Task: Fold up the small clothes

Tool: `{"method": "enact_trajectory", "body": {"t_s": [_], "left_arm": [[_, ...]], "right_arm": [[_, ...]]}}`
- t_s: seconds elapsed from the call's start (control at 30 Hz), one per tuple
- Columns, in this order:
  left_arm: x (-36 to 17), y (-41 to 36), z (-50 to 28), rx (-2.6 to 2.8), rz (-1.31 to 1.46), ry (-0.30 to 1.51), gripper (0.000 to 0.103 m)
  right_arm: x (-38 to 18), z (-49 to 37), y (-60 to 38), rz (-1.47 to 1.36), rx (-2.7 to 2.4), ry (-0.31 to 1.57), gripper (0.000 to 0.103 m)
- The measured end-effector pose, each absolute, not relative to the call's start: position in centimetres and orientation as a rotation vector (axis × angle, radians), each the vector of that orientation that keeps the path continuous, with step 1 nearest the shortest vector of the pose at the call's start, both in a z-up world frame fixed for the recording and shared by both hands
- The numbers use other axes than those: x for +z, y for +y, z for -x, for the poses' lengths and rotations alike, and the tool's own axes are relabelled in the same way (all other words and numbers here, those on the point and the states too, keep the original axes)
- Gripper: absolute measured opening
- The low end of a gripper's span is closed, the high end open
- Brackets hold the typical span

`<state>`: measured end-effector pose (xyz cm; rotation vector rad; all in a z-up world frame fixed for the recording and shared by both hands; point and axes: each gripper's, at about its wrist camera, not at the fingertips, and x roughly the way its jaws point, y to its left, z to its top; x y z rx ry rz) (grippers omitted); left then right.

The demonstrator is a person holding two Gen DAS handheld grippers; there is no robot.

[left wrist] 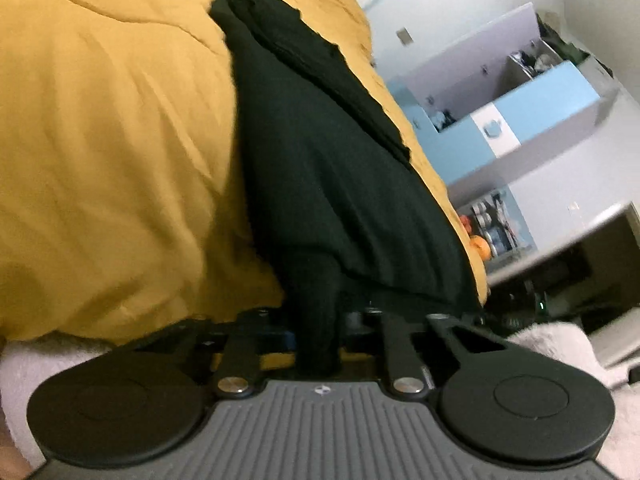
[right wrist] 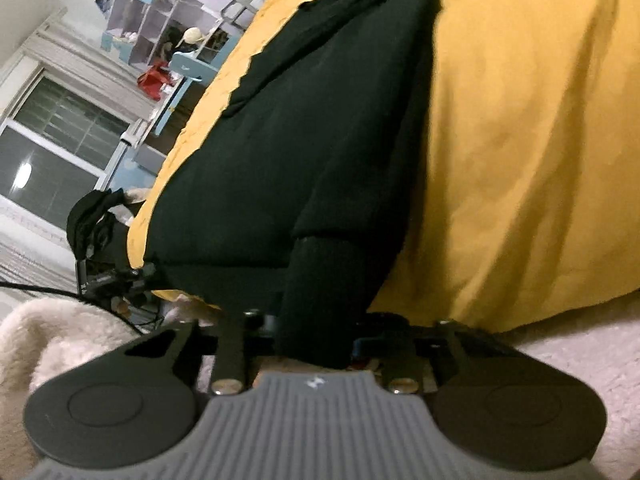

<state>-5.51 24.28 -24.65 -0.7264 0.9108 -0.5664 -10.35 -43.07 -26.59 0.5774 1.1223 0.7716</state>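
A black garment lies stretched along a yellow bedcover, with its near hem at the bed's edge. In the left wrist view, my left gripper has its two fingers pressed together on a bunched corner of that hem. The right wrist view shows the same black garment on the yellow bedcover. There my right gripper is shut on the hem's other corner. Dark fingers and dark cloth merge, so the pads themselves are hidden.
A white fluffy blanket lies under both grippers at the bed's near edge, the blanket showing in the right view too. Blue and white shelving stands beyond the bed. A window and cube shelves are on the other side.
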Motion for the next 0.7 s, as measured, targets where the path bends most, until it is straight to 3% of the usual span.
{"method": "enact_trajectory", "body": {"t_s": [0.23,0.37,0.7], "left_arm": [[-23.1,24.0,6.0,-0.521,0.826,0.824,0.012],[-24.1,22.6,6.4,-0.301,0.899,0.914,0.011],[-19.4,22.2,3.5,-0.304,1.013,0.740,0.010]], "right_arm": [[-23.6,9.2,-42.7,-0.578,0.802,1.094,0.018],[-22.1,8.7,-43.7,-0.694,0.827,1.043,0.018],[-19.9,6.0,-44.3,-0.914,0.843,0.894,0.017]]}}
